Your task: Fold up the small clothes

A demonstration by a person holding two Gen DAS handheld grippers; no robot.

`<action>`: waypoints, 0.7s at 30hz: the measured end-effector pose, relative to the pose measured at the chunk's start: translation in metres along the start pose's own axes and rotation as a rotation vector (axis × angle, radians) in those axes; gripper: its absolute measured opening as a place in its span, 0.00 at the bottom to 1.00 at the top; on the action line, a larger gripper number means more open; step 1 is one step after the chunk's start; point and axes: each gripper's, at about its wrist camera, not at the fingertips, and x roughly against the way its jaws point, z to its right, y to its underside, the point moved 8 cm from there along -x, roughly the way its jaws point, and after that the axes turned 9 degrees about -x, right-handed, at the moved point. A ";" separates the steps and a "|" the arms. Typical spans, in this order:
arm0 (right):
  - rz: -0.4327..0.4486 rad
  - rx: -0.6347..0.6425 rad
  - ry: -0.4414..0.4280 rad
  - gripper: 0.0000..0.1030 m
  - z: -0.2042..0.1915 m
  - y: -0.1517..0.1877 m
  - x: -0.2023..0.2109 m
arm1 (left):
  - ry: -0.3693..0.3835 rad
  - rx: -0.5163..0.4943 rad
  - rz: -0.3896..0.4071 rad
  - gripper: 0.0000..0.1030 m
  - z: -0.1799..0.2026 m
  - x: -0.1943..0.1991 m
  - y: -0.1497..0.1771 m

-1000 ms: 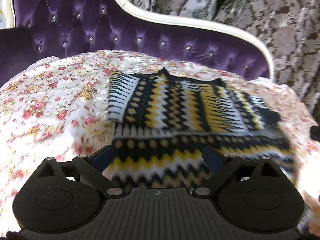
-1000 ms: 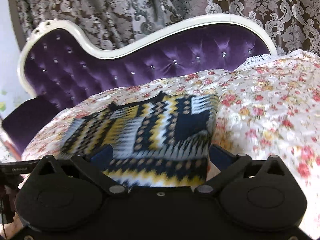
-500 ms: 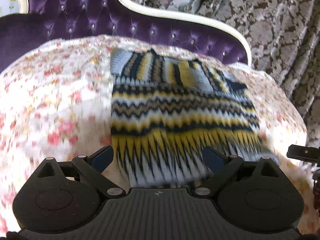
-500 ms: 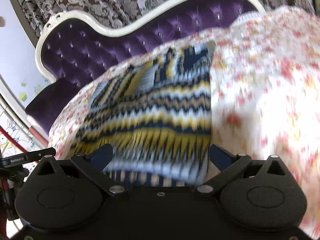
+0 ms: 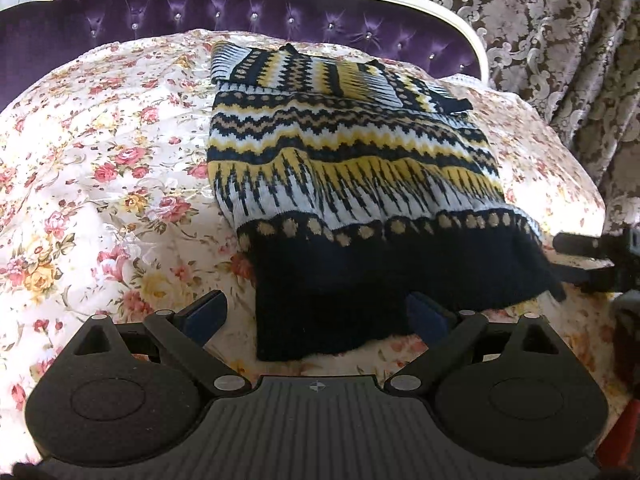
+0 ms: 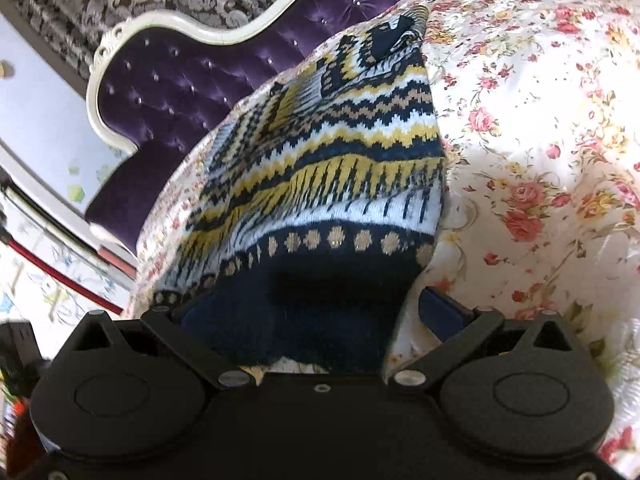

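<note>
A knitted sweater (image 5: 352,160) with navy, yellow and white zigzag bands lies flat on a floral bedspread (image 5: 100,160), its sleeves folded in at the far end. Its plain navy hem (image 5: 380,272) is the nearest part. My left gripper (image 5: 318,316) is open, and the hem's left corner lies between its spread fingers. In the right wrist view the same sweater (image 6: 340,160) runs away from me. My right gripper (image 6: 316,316) is also open, with the hem's right corner (image 6: 320,312) draped between its fingers and over the left one.
A purple tufted headboard (image 5: 200,4) with a white frame stands behind the bed, with patterned curtains (image 5: 560,20) beyond it. Bare bedspread (image 6: 540,160) spreads to the right of the sweater. A black part of the other tool (image 5: 588,258) shows at the left view's right edge.
Both grippers have drawn back from the sweater's far end to its near hem. The navy hem now lies between the open fingers of each.
</note>
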 end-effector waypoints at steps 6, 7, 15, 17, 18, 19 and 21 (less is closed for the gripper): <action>0.002 -0.096 -0.073 0.92 0.005 -0.004 0.004 | 0.011 -0.008 0.000 0.94 0.007 -0.001 0.000; -0.002 -0.103 -0.075 0.86 0.005 -0.004 0.003 | 0.016 -0.007 0.000 0.94 0.008 -0.002 0.000; 0.002 -0.091 -0.030 0.23 0.005 0.004 0.002 | 0.017 -0.011 0.001 0.94 0.011 -0.002 0.001; 0.025 -0.064 -0.031 0.20 0.000 0.003 0.009 | 0.021 -0.003 0.001 0.94 0.010 -0.001 0.001; 0.038 -0.052 -0.035 0.20 -0.002 0.002 0.013 | 0.022 0.000 0.001 0.94 0.010 -0.001 0.000; 0.052 -0.043 -0.032 0.20 -0.004 0.000 0.018 | 0.023 0.003 0.003 0.94 0.010 0.000 0.000; 0.070 -0.027 -0.007 0.20 -0.004 -0.002 0.024 | 0.023 0.008 0.007 0.94 0.008 0.000 -0.002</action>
